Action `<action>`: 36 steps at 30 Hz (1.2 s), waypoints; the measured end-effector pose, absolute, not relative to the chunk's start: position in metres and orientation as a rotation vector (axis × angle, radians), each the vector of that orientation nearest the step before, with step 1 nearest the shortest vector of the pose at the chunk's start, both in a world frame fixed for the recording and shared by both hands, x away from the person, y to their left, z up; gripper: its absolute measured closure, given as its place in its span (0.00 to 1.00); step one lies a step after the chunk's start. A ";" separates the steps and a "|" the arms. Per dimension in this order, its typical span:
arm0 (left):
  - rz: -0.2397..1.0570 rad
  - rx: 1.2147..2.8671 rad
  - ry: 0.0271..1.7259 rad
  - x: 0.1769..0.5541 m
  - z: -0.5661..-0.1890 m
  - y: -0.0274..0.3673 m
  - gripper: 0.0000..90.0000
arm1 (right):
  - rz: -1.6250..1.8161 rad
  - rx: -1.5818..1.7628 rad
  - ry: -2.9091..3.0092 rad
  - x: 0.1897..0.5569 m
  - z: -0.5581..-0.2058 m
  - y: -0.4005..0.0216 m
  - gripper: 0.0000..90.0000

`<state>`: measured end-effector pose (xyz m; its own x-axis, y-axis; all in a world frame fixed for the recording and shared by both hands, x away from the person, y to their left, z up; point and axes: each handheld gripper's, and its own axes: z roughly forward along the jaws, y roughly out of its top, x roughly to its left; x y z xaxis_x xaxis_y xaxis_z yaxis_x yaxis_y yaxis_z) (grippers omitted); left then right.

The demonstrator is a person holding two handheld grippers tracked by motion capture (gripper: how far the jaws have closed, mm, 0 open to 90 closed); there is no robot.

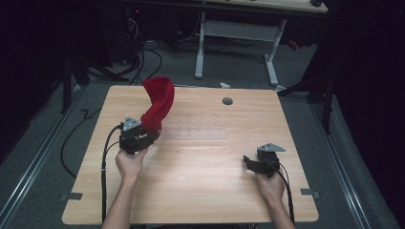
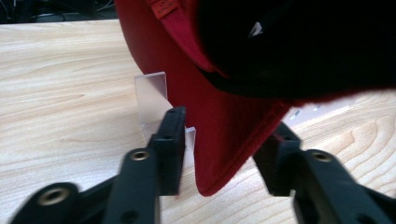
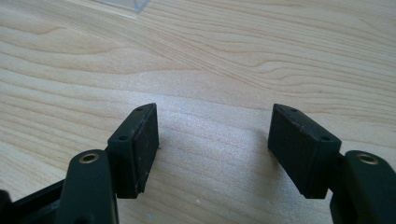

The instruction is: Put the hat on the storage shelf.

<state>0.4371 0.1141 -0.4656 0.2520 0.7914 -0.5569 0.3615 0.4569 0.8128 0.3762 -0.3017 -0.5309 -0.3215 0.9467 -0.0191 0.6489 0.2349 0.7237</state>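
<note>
A red cap (image 1: 159, 102) stands upright at the back left of the wooden table (image 1: 200, 191), leaning on a clear plastic stand (image 2: 152, 95). In the left gripper view the cap's brim (image 2: 219, 154) points down, and the dark inside of the crown shows above it. My left gripper (image 1: 151, 135) is at the cap's lower end. It is open: the brim tip hangs between the jaws (image 2: 227, 122), and a gap shows at the left pad. My right gripper (image 1: 249, 161) rests at the front right, open (image 3: 215, 116) over bare wood with nothing between its fingers.
A long clear plastic strip (image 1: 196, 132) lies across the table's middle, right of the cap; its corner (image 3: 126, 3) shows in the right gripper view. A round cable hole (image 1: 227, 101) sits near the far edge. Beyond the table stands a white desk frame (image 1: 239, 33) with cables on the floor.
</note>
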 end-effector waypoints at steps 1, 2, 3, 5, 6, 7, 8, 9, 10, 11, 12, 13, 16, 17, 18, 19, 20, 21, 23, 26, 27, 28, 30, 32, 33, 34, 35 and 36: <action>0.395 1.125 1.354 0.436 -0.466 0.115 0.58 | 0.864 1.459 2.055 0.376 -0.531 -0.302 0.38; 0.395 1.128 1.355 0.436 -0.467 0.116 0.55 | 0.864 1.459 2.055 0.376 -0.531 -0.302 0.38; 0.399 1.132 1.356 0.435 -0.467 0.117 0.53 | 0.864 1.461 2.055 0.376 -0.531 -0.302 0.37; 0.394 1.126 1.354 0.432 -0.466 0.119 0.51 | 0.864 1.459 2.055 0.376 -0.531 -0.302 0.37; 0.387 1.120 1.350 0.429 -0.465 0.120 0.49 | 0.864 1.458 2.056 0.376 -0.531 -0.302 0.37; 0.389 1.127 1.346 0.427 -0.465 0.120 0.49 | 0.864 1.458 2.056 0.376 -0.531 -0.302 0.38; 0.396 1.140 1.343 0.426 -0.464 0.120 0.48 | 0.864 1.458 2.056 0.376 -0.531 -0.302 0.37; 0.401 1.153 1.339 0.424 -0.464 0.119 0.46 | 0.864 1.458 2.056 0.376 -0.531 -0.302 0.37; 0.401 1.160 1.335 0.422 -0.463 0.119 0.46 | 0.864 1.458 2.056 0.376 -0.531 -0.302 0.37; 0.403 1.169 1.328 0.420 -0.462 0.118 0.46 | 0.864 1.459 2.056 0.376 -0.531 -0.301 0.37; 0.406 1.174 1.321 0.418 -0.462 0.118 0.46 | 0.864 1.459 2.056 0.376 -0.531 -0.301 0.37; 0.410 1.180 1.316 0.416 -0.461 0.117 0.45 | 0.865 1.459 2.056 0.376 -0.531 -0.301 0.37; 0.411 1.184 1.317 0.412 -0.460 0.117 0.45 | 0.865 1.459 2.056 0.376 -0.531 -0.301 0.37; 0.408 1.182 1.319 0.410 -0.460 0.117 0.45 | 0.865 1.459 2.056 0.376 -0.531 -0.301 0.37; 0.403 1.175 1.326 0.409 -0.460 0.118 0.45 | 0.865 1.459 2.056 0.376 -0.531 -0.301 0.37; 0.403 1.174 1.330 0.408 -0.460 0.118 0.45 | 0.866 1.458 2.056 0.376 -0.531 -0.301 0.37; 0.402 1.175 1.333 0.406 -0.461 0.119 0.45 | 0.865 1.459 2.056 0.376 -0.531 -0.301 0.37; 0.402 1.178 1.332 0.404 -0.461 0.119 0.45 | 0.866 1.458 2.056 0.376 -0.531 -0.301 0.37; 0.408 1.181 1.327 0.401 -0.461 0.119 0.45 | 0.866 1.458 2.057 0.376 -0.531 -0.301 0.37; 0.416 1.189 1.325 0.396 -0.461 0.120 0.44 | 0.866 1.458 2.056 0.376 -0.531 -0.301 0.37; 0.418 1.188 1.322 0.394 -0.461 0.120 0.44 | 0.866 1.459 2.056 0.376 -0.531 -0.301 0.37; 0.416 1.188 1.320 0.392 -0.461 0.121 0.44 | 0.866 1.459 2.056 0.376 -0.531 -0.301 0.37; 0.408 1.186 1.320 0.389 -0.461 0.122 0.44 | 0.865 1.457 2.058 0.376 -0.531 -0.301 0.37; 0.401 1.186 1.317 0.385 -0.461 0.122 0.44 | 0.866 1.458 2.056 0.376 -0.531 -0.301 0.37; 0.398 1.185 1.314 0.384 -0.461 0.122 0.44 | 0.866 1.458 2.056 0.376 -0.531 -0.301 0.37; 0.396 1.185 1.314 0.382 -0.461 0.121 0.44 | 0.865 1.458 2.056 0.376 -0.531 -0.301 0.37; 0.392 1.181 1.312 0.381 -0.461 0.121 0.44 | 0.866 1.458 2.056 0.376 -0.531 -0.301 0.37; 0.388 1.182 1.309 0.379 -0.461 0.120 0.44 | 0.865 1.458 2.057 0.376 -0.531 -0.301 0.37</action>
<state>0.3793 0.1205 -0.4607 0.2952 0.7936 -0.5320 0.3761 0.4154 0.8283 0.3756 -0.3013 -0.5308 -0.3235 0.9460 -0.0187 0.6485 0.2361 0.7237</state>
